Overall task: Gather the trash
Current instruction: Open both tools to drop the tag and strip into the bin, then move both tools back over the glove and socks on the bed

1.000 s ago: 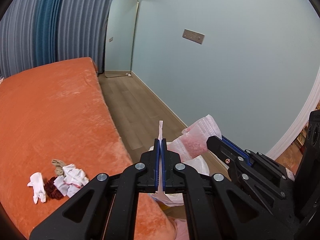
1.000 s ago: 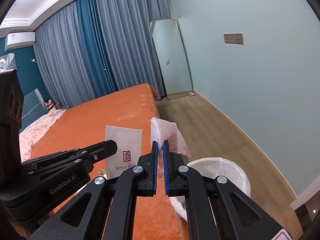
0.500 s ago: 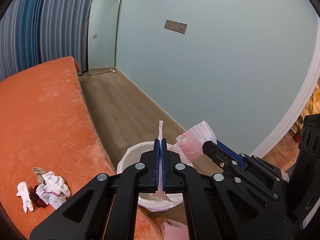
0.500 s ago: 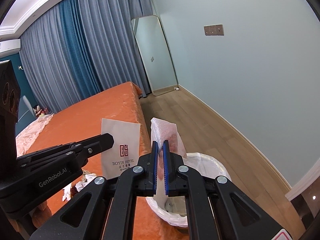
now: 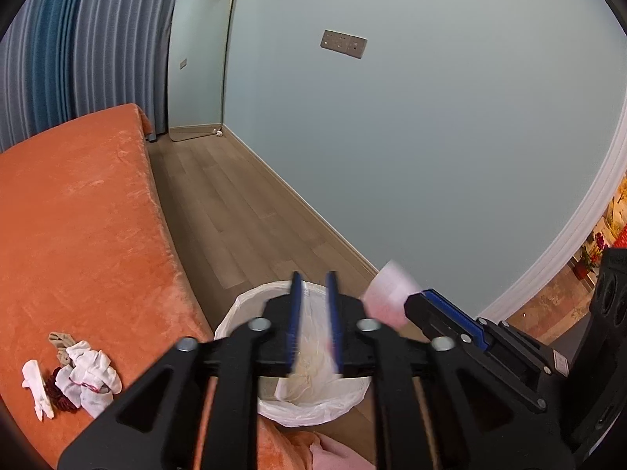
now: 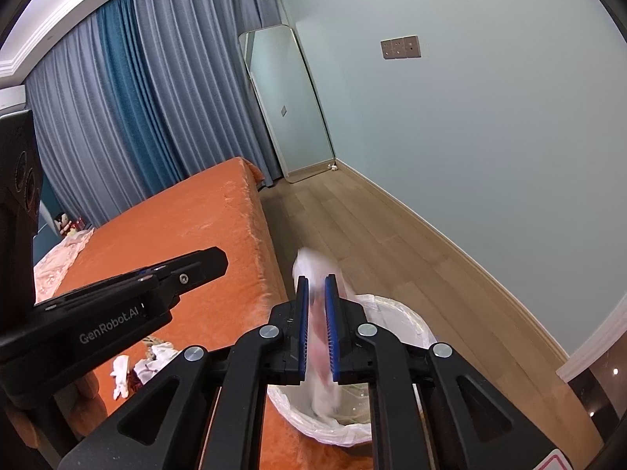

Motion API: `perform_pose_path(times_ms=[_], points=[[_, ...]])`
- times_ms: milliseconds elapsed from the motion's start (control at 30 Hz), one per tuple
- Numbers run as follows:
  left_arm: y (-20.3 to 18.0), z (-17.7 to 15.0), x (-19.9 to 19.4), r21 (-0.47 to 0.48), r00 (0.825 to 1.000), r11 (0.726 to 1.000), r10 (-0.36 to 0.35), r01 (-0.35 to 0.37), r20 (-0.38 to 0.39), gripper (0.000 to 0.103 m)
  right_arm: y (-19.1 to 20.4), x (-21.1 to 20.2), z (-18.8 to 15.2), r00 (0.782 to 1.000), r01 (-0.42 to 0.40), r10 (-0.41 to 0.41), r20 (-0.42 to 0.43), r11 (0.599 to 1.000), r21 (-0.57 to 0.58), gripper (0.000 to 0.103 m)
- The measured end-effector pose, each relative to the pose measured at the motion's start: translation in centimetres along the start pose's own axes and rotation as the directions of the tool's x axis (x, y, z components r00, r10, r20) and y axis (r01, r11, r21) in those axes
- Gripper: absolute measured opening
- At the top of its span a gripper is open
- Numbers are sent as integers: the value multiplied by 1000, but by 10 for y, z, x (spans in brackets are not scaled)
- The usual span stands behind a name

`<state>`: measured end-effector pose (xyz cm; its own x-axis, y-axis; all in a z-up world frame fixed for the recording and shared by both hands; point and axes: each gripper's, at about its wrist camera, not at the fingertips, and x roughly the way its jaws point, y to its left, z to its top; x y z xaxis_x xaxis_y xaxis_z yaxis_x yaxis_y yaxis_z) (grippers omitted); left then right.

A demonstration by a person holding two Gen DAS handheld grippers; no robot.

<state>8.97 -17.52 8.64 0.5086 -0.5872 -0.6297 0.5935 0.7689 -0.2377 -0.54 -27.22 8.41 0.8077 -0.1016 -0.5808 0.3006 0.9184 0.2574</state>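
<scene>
A bin with a white liner (image 5: 239, 313) stands on the floor beside the bed, right under both grippers. My left gripper (image 5: 313, 278) hangs over it with its jaws opening. Only a pale blur (image 5: 313, 356), likely the paper sleeve, shows low in the gap, and the pads do not press on it. My right gripper (image 6: 316, 279) is over the bin (image 6: 411, 313) too, its jaws opening. The pink plastic bag (image 6: 319, 337) is a blurred streak sliding down between its pads. From the left wrist view the bag (image 5: 388, 293) sticks out of the right gripper (image 5: 419, 299).
The orange bed (image 5: 78, 215) runs along the left, with a small pile of white and dark cloth scraps (image 5: 86, 372) near its edge. Wooden floor (image 5: 243, 211) lies between bed and pale wall. A tall mirror (image 5: 200, 58) leans in the far corner by the curtains.
Both grippers came down over the bin. The left jaws opened and the paper sleeve left them. The right jaws parted a little and the pink bag started slipping down.
</scene>
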Motion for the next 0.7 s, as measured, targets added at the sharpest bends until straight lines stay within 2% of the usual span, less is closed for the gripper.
perform_pose_path(times_ms=[67,167,367,600,700], points=[[3,1,-3,-16,1000,1000,16,-16,15,38,3,0,0,1000,6,-6,0,1000,0,13],[7,1,-6,-19,999,999,25,-25,20,43,4,-1,-3,1000,8,-8,-2,1000,0,17],[14,-5,-17,-28,998,999,46,-45,30,45,15,-4,-5,1000,10,-10,-1,1000,-21,29],[28,-8,-36,-42,996,997,69,-67,53,46,29,-8,-6,1000,-1,1,-3,999,-42,31],[35,-9,-45,-56,995,996,79,-76,65,46,36,-10,-7,1000,-7,7,-2,999,-54,35]])
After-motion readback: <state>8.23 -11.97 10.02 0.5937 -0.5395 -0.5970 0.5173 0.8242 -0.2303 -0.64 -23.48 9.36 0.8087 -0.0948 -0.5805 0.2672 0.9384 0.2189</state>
